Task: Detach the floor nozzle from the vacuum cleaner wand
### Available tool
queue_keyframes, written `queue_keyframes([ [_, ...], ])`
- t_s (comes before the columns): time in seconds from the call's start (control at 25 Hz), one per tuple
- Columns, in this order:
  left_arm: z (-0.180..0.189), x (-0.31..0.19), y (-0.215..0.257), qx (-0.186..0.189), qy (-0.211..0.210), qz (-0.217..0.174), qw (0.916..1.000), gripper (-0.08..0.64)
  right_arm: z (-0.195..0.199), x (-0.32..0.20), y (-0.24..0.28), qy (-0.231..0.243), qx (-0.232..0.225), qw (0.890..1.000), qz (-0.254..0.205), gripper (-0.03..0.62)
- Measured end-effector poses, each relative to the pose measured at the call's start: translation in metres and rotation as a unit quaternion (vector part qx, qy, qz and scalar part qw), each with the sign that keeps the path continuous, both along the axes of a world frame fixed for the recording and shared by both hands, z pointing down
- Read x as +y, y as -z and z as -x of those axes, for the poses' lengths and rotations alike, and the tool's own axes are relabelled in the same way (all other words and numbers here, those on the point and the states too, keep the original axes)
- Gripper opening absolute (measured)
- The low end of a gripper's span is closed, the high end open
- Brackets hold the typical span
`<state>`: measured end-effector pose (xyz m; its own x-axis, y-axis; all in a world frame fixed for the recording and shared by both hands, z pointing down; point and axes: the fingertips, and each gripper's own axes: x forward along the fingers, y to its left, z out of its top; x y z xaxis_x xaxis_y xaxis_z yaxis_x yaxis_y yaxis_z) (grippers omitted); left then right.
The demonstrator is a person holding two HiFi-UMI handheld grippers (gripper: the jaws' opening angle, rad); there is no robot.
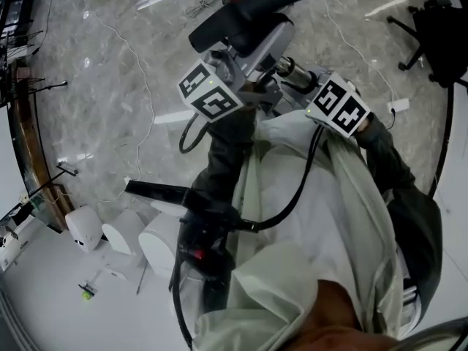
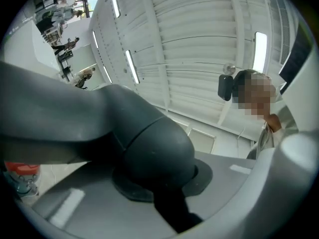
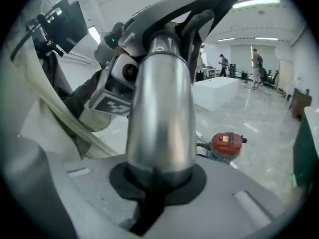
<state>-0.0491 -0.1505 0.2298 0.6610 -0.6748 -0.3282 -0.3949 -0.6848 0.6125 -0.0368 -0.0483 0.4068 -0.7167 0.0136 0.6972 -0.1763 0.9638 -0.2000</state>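
Silver wand point(image 3: 159, 108) fills right hand-held gripper point(image 3: 157, 185); grey nozzle point(image 2: 149, 148) fills left hand-held gripper point(image 2: 164, 188).

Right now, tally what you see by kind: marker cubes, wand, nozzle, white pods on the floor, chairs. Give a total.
Marker cubes: 2
Wand: 1
Nozzle: 1
White pods: 3
Chair: 1
Total: 8
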Motion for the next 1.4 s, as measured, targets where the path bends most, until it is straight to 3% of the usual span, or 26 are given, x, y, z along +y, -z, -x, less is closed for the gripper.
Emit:
queue_keyframes([
  [0.12,-0.009,0.016,0.010,0.004,-0.028,-0.054,0.9981,0.075,-0.007,0.012,0.004,0.064,-0.028,0.997,0.030,0.041],
  [0.24,-0.017,0.027,0.019,0.008,-0.056,-0.110,0.9923,0.078,-0.012,0.023,0.008,0.150,-0.066,0.983,0.085,0.043],
  [0.32,-0.018,0.031,0.024,0.032,-0.071,-0.132,0.9882,0.074,-0.016,0.036,0.016,0.210,-0.094,0.961,0.154,0.043],
  [0.48,-0.019,0.036,0.024,0.077,-0.115,-0.145,0.9798,0.072,-0.025,0.063,0.035,0.301,-0.144,0.892,0.303,0.043],
  [0.52,-0.021,0.036,0.020,0.078,-0.119,-0.142,0.9796,0.072,-0.026,0.065,0.034,0.304,-0.149,0.887,0.315,0.041],
  [0.56,-0.021,0.034,0.016,0.076,-0.119,-0.135,0.9807,0.072,-0.025,0.065,0.031,0.296,-0.148,0.891,0.312,0.038],
  [0.68,-0.019,0.027,0.007,0.065,-0.104,-0.100,0.9873,0.071,-0.016,0.056,0.016,0.226,-0.120,0.933,0.253,0.035],
  [0.84,-0.017,0.020,0.012,0.051,-0.085,-0.072,0.9925,0.069,-0.010,0.034,0.009,0.108,-0.061,0.983,0.132,0.034],
  [0.92,-0.014,0.014,0.012,0.048,-0.071,-0.052,0.9950,0.067,-0.009,0.019,0.006,0.034,-0.019,0.997,0.062,0.034],
  [1.04,-0.005,-0.001,0.001,0.035,-0.021,0.002,0.9992,0.066,-0.012,-0.007,-0.002,-0.060,0.039,0.997,-0.034,0.034],
  [1.16,0.001,-0.011,-0.007,0.018,0.014,0.036,0.9991,0.066,-0.012,-0.019,-0.007,-0.087,0.055,0.992,-0.071,0.035],
  [1.32,-0.006,0.010,0.014,0.018,-0.025,-0.043,0.9986,0.072,-0.008,0.008,0.006,0.025,-0.012,1.000,0.007,0.041],
  [1.4,-0.015,0.027,0.029,0.026,-0.070,-0.112,0.9909,0.074,-0.014,0.024,0.016,0.117,-0.060,0.989,0.073,0.043],
])
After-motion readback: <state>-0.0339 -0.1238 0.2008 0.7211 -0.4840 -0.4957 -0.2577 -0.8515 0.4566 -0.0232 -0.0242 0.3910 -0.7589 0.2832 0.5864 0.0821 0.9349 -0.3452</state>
